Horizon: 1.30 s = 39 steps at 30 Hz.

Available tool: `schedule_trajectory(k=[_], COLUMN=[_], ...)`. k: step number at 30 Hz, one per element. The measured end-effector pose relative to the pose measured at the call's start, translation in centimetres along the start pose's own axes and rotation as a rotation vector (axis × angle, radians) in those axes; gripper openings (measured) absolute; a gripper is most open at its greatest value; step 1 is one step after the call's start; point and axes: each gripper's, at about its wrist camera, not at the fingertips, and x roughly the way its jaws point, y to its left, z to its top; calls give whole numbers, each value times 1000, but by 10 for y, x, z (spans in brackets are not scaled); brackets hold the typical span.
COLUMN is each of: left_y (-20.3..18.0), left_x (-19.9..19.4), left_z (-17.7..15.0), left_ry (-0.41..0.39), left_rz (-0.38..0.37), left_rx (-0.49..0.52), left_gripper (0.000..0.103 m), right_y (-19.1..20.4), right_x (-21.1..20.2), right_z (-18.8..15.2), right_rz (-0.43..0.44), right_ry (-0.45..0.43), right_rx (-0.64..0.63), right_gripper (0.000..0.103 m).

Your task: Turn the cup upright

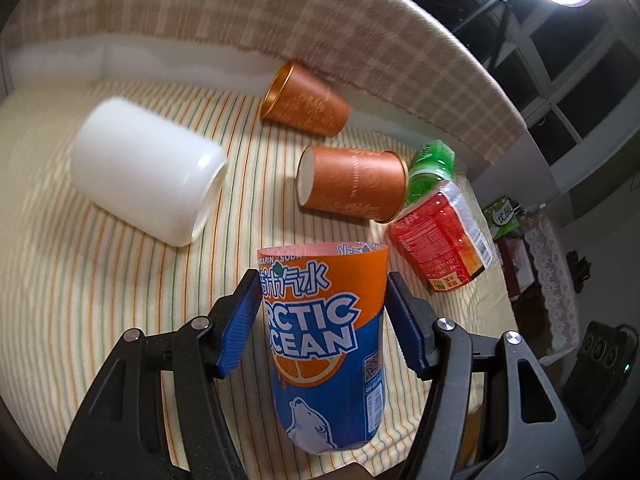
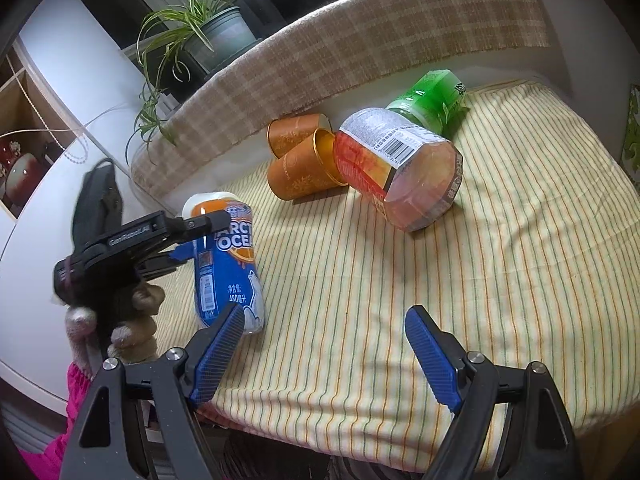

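Note:
The blue and orange Arctic Ocean cup [image 1: 326,344] stands upright on the striped cloth, open end up. My left gripper [image 1: 320,304] has its blue pads on both sides of the cup, shut on it. In the right wrist view the same cup [image 2: 228,264] stands at the table's left side with the left gripper [image 2: 200,226] around its upper part. My right gripper [image 2: 324,344] is open and empty near the front edge, to the right of the cup.
A white cup [image 1: 148,168] lies on its side. Two brown paper cups [image 1: 352,184] [image 1: 306,98] lie on their sides, as do a red cup [image 1: 438,240] and a green cup [image 1: 432,170]. A checked cushion [image 2: 360,48] borders the far edge. A plant [image 2: 200,24] stands behind.

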Motion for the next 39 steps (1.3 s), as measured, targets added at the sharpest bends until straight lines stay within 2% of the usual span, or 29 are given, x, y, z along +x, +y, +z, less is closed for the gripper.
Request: schedule_trajectory(k=[13,30,39], left_y=[-38,-73,-78], left_x=[-30,-32,-37], left_z=[-11,-34,-45], left_ry=[-143,-174,-153], left_rz=[105,177,147], left_rx=[173,329,344], left_gripper=[64,64,64], right_y=[0,-2,1], right_x=[-2,-7,-9], right_z=[-2,-1,0], right_rz=[-3,-13,-16], right_ry=[-1,-11,-23], right_rx=[4,17,6], right_gripper=[85,85,85])
